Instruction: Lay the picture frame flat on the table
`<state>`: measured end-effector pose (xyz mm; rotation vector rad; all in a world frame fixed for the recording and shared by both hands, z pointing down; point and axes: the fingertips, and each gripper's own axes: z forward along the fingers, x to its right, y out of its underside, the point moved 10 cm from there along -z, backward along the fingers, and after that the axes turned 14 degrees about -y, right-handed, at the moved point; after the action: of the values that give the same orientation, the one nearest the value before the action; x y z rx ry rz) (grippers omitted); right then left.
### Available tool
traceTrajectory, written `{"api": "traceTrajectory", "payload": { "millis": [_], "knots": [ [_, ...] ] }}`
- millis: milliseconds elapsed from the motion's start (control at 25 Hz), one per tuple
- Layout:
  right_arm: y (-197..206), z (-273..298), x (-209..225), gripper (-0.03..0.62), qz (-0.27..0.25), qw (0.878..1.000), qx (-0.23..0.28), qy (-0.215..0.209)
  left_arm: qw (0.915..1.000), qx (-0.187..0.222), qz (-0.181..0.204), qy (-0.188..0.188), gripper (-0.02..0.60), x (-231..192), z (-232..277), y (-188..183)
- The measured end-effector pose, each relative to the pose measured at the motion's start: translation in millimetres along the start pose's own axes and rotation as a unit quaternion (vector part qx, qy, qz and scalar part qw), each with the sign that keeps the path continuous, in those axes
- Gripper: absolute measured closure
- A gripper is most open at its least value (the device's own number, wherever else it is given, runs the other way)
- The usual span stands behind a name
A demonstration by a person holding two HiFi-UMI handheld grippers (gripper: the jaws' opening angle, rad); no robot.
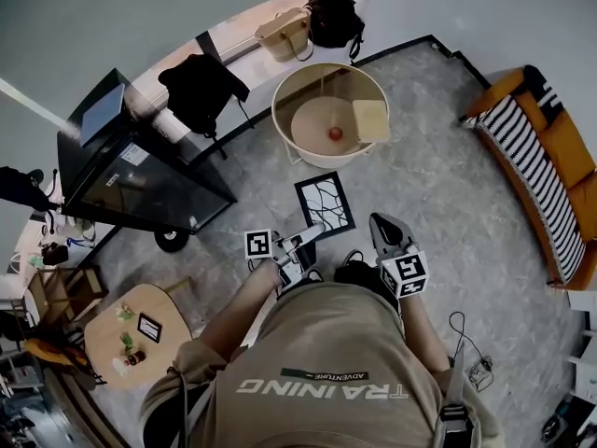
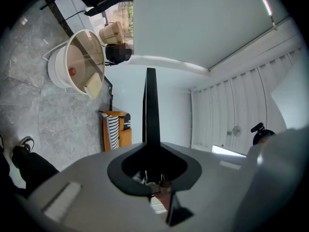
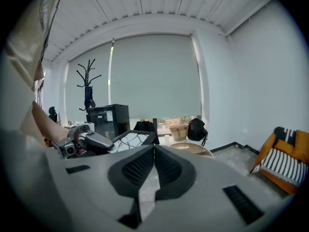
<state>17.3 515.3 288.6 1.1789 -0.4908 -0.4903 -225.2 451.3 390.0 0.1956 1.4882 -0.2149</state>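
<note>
Head view: black picture frame (image 1: 325, 203), branch-pattern print, at picture centre, held above the floor. Left tongs (image 1: 313, 233) pinch its near edge. Right tongs (image 1: 381, 224) pressed together, empty. Step looks like carrying. Next probably: reach round white desk (image 1: 317, 160), lower the frame flat, let go.

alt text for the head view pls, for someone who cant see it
Seen from above, a person's left gripper grips a black picture frame by its near edge over the grey floor. The right gripper hangs beside it, holding nothing. Ahead stands a round white table; a striped orange sofa sits at right.
</note>
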Motion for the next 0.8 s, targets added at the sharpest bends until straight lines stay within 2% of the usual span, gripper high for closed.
{"api": "traceTrajectory", "payload": {
  "millis": [320, 440, 640, 800],
  "knots": [
    [8, 23, 45, 0.586, 0.02, 1.0, -0.002, -0.02, 0.9997, 0.002, -0.003, -0.022, 0.535, -9, 32, -23],
    [0, 40, 75, 0.586, 0.02, 0.999, 0.003, -0.031, 0.9995, 0.013, -0.009, -0.029, 0.535, -7, 48, -43],
    [-15, 60, 137, 0.586, 0.002, 0.999, 0.016, -0.046, 0.9991, 0.022, 0.003, -0.037, 0.535, 0, 85, -79],
    [-20, 67, 176, 0.586, 0.001, 0.998, 0.003, -0.064, 0.9987, 0.039, 0.001, -0.033, 0.535, 5, 114, -101]
  ]
}}
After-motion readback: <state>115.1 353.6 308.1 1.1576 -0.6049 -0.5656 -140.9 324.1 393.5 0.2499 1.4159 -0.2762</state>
